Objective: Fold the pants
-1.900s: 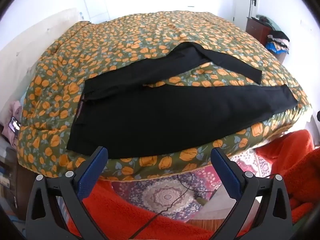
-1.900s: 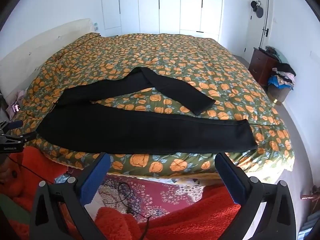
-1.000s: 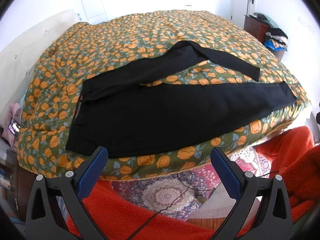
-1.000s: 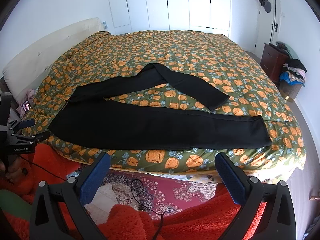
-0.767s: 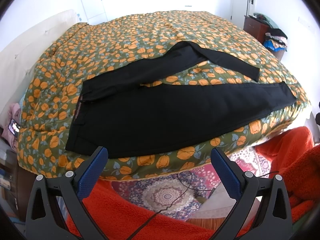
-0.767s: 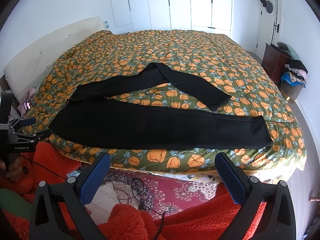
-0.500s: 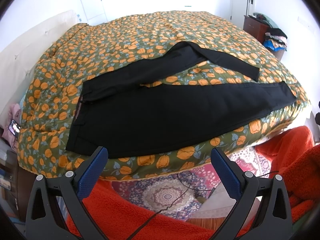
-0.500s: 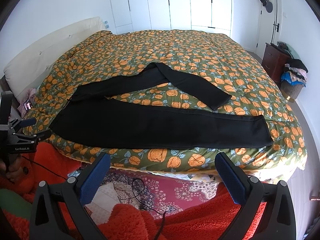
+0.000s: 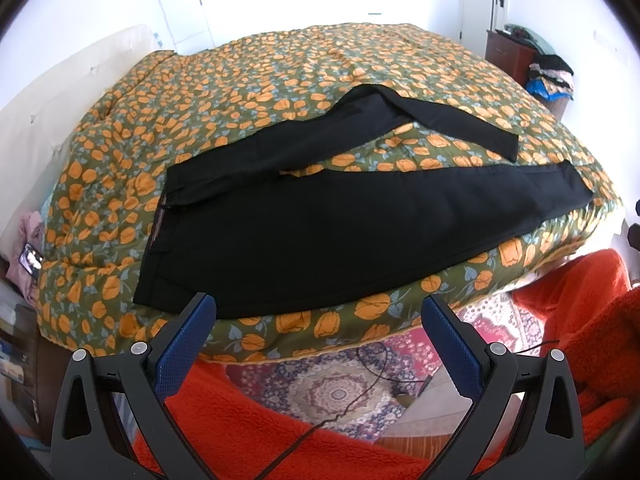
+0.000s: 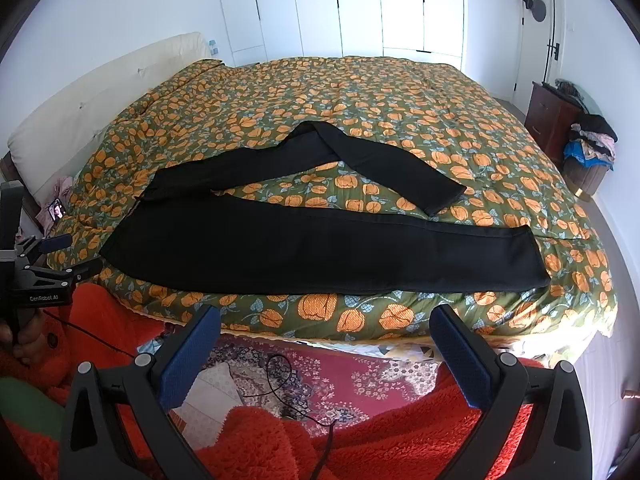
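Note:
Black pants (image 9: 340, 224) lie spread on the bed's flowered quilt (image 9: 248, 80), waistband to the left. The near leg lies straight along the bed's front edge. The far leg is bent back on itself in a V. The pants also show in the right wrist view (image 10: 320, 248). My left gripper (image 9: 318, 304) is open and empty, held off the bed in front of the waist end. My right gripper (image 10: 326, 314) is open and empty, in front of the near leg. The left gripper's body shows at the left of the right wrist view (image 10: 36, 276).
A patterned rug (image 10: 320, 372) and a black cable (image 9: 360, 392) lie on the floor below the bed edge. A dark nightstand (image 10: 554, 120) and a pile of clothes (image 10: 592, 140) stand at the right. Red fleece (image 9: 260, 440) fills the foreground. A phone (image 9: 31, 258) lies at the left.
The right gripper has shifted slightly to the left and nearer over two seconds. The left gripper has barely moved. The pants lie as before.

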### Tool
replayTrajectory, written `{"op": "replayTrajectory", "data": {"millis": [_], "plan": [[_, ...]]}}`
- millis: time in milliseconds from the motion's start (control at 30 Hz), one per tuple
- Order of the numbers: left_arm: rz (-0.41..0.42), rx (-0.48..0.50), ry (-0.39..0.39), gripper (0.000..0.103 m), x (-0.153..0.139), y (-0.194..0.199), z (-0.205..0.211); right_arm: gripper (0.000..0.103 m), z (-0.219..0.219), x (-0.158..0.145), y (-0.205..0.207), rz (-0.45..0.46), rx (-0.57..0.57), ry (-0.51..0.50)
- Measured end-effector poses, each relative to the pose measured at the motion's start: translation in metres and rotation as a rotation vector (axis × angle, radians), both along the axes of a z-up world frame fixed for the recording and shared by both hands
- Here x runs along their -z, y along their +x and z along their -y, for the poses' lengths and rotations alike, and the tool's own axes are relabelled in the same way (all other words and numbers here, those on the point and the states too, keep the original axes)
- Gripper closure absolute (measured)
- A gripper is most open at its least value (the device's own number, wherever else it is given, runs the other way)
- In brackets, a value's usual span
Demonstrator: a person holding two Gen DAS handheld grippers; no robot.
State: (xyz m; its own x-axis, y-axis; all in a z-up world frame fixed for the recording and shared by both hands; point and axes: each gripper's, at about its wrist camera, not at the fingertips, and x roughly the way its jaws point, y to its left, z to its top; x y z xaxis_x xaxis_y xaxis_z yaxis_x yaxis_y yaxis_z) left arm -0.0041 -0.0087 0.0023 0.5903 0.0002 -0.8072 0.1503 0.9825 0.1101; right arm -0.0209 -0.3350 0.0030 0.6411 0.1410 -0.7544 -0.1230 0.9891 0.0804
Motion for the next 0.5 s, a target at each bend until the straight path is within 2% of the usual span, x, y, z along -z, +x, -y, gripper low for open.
{"op": "replayTrajectory", "data": {"millis": [200,500], "plan": [[0.022,0.034,-0.019,0.001,-0.003,0.0,-0.001,0.0,-0.007,-0.002,0.003,0.015,0.016,-0.058],[0.06,0.045,-0.002,0.001,-0.007,0.003,0.003,0.0,-0.018,-0.01,0.004,0.044,0.027,-0.142]]}}
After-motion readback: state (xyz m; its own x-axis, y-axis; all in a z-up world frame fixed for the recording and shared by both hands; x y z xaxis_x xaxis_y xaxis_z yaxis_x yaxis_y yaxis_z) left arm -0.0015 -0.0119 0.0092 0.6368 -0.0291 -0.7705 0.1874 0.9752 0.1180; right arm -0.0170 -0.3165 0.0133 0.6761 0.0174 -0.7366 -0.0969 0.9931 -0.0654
